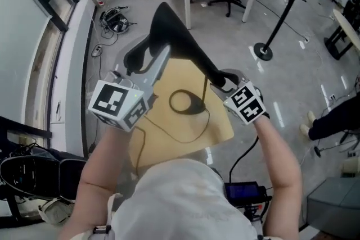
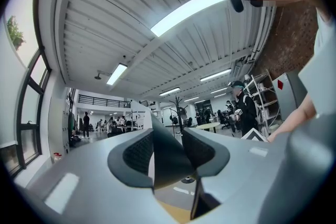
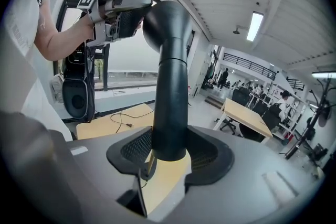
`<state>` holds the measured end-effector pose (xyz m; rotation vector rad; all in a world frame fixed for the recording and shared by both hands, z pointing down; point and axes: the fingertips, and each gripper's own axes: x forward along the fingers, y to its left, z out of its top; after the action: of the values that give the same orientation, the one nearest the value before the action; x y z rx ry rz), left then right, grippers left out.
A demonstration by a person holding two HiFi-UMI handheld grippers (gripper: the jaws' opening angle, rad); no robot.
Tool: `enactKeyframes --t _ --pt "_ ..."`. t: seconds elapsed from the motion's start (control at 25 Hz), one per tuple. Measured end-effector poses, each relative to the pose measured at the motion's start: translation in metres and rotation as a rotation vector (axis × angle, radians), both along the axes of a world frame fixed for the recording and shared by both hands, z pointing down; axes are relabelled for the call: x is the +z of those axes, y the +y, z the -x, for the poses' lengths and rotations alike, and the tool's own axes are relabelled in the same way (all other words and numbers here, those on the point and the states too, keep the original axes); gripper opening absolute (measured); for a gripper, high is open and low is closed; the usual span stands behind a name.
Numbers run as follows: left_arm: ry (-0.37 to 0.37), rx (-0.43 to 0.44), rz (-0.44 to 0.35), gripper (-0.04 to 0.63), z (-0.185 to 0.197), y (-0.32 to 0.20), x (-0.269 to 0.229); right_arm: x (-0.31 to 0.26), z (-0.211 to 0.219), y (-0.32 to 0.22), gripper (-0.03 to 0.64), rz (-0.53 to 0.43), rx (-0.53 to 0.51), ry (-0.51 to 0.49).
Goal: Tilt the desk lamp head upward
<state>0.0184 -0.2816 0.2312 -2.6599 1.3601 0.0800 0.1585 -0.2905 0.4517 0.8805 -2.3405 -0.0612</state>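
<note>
Grey polished floor of an open office; a pale wooden table [image 1: 222, 129] is lying under both tools.

- Desk lamp: matte black and smooth. Its arm [image 1: 194, 50] is a round tube. It is climbing from the right gripper [image 1: 225, 80] to a bent elbow, and from there the lamp head [image 1: 151, 35] is reaching across to the left gripper [image 1: 145, 60].
- Left gripper: the jaws are standing at a middling gap. The ribbed black pads are pressing on the thin, flat edge of the lamp head, which is held well above the table.
- Right gripper: the jaws are clamping the arm low down. The tube is filling the space between the pads.
- Below and between the tools, a dark ring-shaped base [image 1: 185, 103] is resting on the wood, and a thin black cable [image 1: 169, 133] is trailing off from it.
</note>
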Motion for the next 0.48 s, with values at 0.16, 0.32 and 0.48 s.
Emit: enactKeyframes --t 0.16,0.32,0.48 --pt "-0.004 0.003 0.007 0.17 0.005 0.001 -0.001 0.005 0.013 -0.003 0.213 0.005 0.01 -0.023" --pt "-0.005 -0.009 0.004 0.17 0.008 0.004 -0.005 0.006 0.021 -0.007 0.213 0.006 0.004 -0.026" --pt "-0.012 -0.033 -0.009 0.17 0.008 0.007 -0.007 0.007 0.023 -0.01 0.213 0.012 -0.023 -0.019"
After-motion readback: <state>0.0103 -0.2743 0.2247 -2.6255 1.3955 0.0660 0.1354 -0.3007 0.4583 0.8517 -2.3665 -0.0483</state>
